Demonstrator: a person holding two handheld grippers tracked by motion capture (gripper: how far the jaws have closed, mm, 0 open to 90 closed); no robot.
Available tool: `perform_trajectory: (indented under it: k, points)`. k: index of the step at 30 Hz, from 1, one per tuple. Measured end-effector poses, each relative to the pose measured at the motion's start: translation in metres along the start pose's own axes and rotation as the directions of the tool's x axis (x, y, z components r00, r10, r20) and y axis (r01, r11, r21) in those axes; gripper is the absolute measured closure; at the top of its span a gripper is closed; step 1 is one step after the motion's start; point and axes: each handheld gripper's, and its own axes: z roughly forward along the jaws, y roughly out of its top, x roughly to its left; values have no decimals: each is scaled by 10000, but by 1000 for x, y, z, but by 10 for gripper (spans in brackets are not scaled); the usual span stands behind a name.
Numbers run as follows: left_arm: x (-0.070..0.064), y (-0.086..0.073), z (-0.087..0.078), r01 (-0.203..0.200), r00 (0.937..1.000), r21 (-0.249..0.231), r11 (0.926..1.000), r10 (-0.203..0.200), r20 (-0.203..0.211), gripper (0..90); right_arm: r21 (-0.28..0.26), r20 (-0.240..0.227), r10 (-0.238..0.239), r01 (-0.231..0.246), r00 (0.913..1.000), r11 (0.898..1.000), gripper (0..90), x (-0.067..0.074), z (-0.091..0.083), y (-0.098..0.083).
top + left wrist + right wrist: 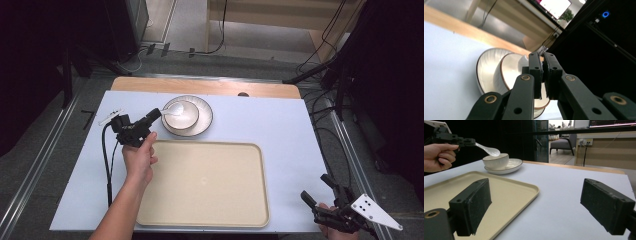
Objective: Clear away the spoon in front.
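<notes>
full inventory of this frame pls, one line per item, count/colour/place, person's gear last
table: 1, pale blue-white top with a wooden far edge, centre of the high view
tray: 1, beige, near-centre of the table, nothing on it
plate: 1, white with dark rim, beyond the tray's far edge
bowl: 1, white, sitting on the plate
spoon: 1, white, handle in the left gripper's jaws, its scoop end over the bowl
cables: several, black, on the floor beyond and right of the table
left gripper: 1, black, jaws shut on the spoon handle
right gripper: 1, black, jaws open, near right table corner
</notes>
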Motion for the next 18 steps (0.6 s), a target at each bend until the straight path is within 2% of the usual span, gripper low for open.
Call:
perform_trajectory:
  k: [2, 12, 18]
  points:
    - [-3, 1, -3, -106, 9999, -163, 9998, 107, 69, 865, 28, -10, -13, 13, 10000, 10000, 100, 0, 0, 0]
    - [-12, -1, -20, -874, 9961, -465, 9951, 870, -112, 865, 83, -26, -55, 55, 10000, 9999, 100, 1, 2, 0]
    - [-13, -4, -30, -948, 9955, -655, 9933, 943, -101, 865, 132, -39, -20, 20, 10000, 9999, 100, 1, 2, -1]
